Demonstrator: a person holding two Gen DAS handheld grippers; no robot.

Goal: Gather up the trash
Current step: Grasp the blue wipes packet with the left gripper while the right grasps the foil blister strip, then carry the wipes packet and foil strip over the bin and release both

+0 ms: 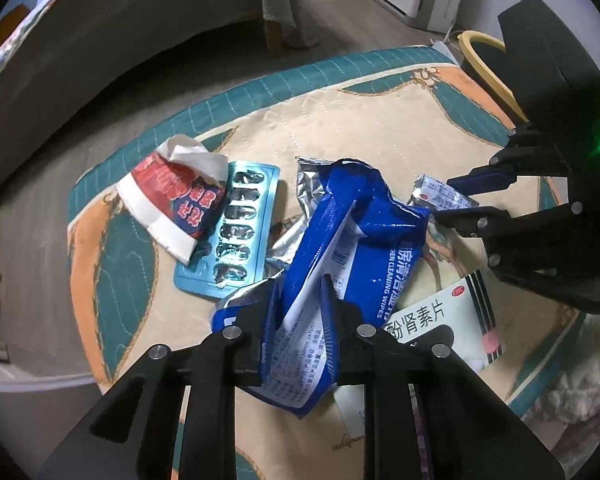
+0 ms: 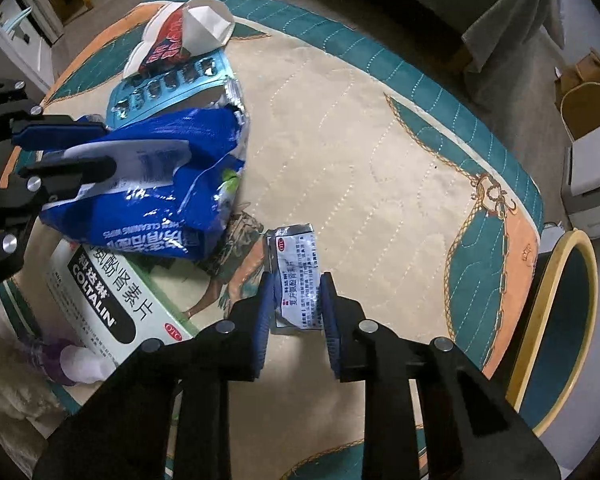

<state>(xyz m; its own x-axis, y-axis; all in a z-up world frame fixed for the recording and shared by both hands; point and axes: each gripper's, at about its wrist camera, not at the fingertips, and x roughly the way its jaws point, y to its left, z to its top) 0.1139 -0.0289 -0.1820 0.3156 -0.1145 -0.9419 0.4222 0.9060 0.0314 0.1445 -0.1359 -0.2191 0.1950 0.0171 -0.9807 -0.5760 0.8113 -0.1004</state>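
Your left tool [image 1: 296, 304] is pinching the near end of a crumpled blue plastic wipes packet [image 1: 356, 224], which lies among the litter on a quilted cream, teal and orange mat [image 2: 380, 140]. Your right tool [image 2: 296, 304] has its blue-padded fingers [image 2: 265, 312] pressed against the two sides of a small silver foil medicine sachet [image 2: 296, 264], which sits on the mat, apart from the packet.

The wipes packet's long axis runs away from your left tool, rising toward the far right in the left wrist view. Its torn, foil-lined mouth points away from you. The sachet's long axis lies along the right tool's fingers, its free end pointing forward, away from the tool.

What could go wrong: you hold the packet only by a folded flap, so slick film may slide out if you lift quickly. The packet rests against a light blue emptied blister sheet [image 1: 232, 232] and a white medicine box with black lettering [image 2: 112, 300]; lifting it could drag either along or flip it. The thin sachet may buckle or pivot between the pads; whether it is clear of the mat is hard to judge. A yellow-rimmed dark bin [image 2: 556, 320] stands just off the mat's edge to your right, and a light sachet could miss it. A crushed red and white paper cup [image 1: 176, 196] remains.
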